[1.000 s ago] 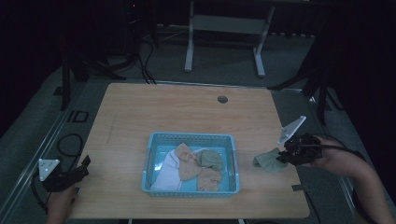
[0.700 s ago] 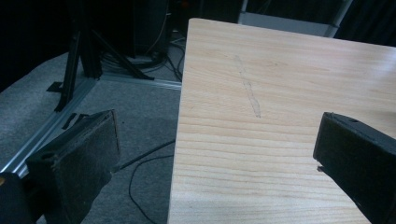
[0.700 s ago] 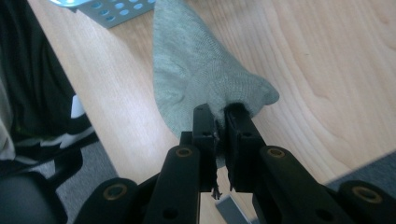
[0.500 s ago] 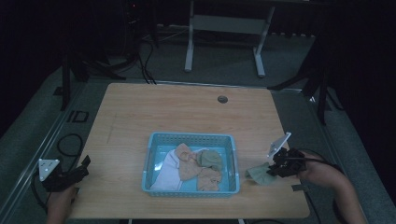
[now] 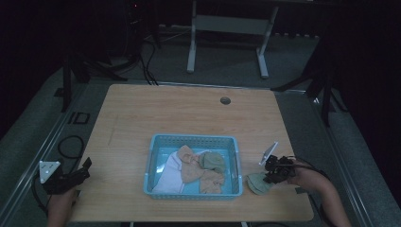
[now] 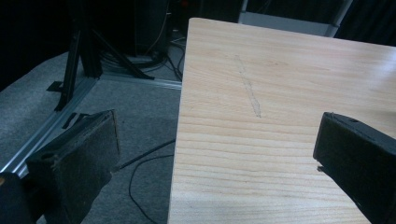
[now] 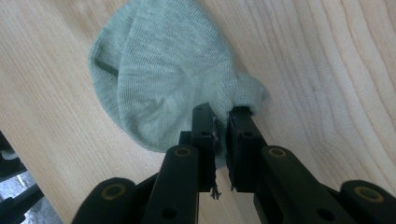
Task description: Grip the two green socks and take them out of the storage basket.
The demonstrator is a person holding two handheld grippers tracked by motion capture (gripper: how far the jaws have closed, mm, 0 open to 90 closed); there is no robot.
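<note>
The jaws of the right gripper [image 7: 220, 114] pinch the cuff edge of a pale green sock [image 7: 159, 74] and have just been easing a little apart, though cloth is between them and the pads look to be touching it yet; the sock itself lies spread flat on the bare wood of the desk [image 7: 327, 56]. In the high view the same right gripper [image 5: 276, 171] sits low at the near right part of the desk, with the green sock [image 5: 258, 183] just beside the right wall of the blue basket [image 5: 193, 138], outside it. Inside the basket lie more small garments, among them a peach-coloured one [image 5: 189, 165], a white or pale pink one [image 5: 169, 172] and another green piece [image 5: 213, 161]. By my reading the step in hand is the setting down of this sock on the desk after taking it out of the basket; the next move calls for parting the jaws fully, lifting clear without dragging the cuff along, then reaching left into the basket for the next piece, perhaps the matching green one. The left gripper [image 5: 64, 177] waits at the near left edge of the desk, its jaws wide apart and holding nothing, as its own view of the desk [image 6: 280, 93] shows
</note>
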